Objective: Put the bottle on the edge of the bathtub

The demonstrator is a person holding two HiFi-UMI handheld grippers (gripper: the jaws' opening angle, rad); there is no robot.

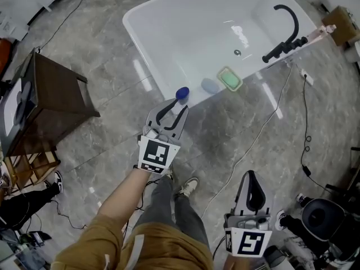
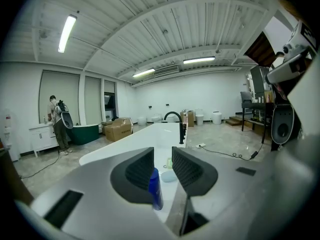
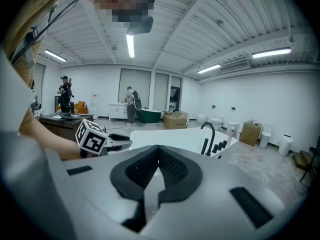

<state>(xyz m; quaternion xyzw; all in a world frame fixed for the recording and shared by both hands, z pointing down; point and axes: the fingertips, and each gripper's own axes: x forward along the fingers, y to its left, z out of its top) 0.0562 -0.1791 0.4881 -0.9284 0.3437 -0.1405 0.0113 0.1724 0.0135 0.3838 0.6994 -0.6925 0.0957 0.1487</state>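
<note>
My left claw (image 2: pixel 162 156) has its jaws partly apart and pinches nothing; through the gap I see only the tub. The blue bottle (image 2: pixel 155 189) shows just below and beyond one pad. In the head view it stands upright on the near rim of the bathtub (image 1: pixel 147 55), right off my claw's tips. I cannot tell whether a pad touches it.

That closeness is my worry. The rim looks narrow and glossy and the bottle is tall for its foot, so a sideways drift or a dip of this claw could clip its cap. It would then topple into the basin or out onto the floor. Further along the rim a pale soap (image 1: pixel 210 85) and a green dish (image 1: pixel 230 79) could be knocked by a rolling bottle.

My right claw (image 3: pixel 158 151) is pressed together, empty and well apart from the tub, so I judge it no threat.
</note>
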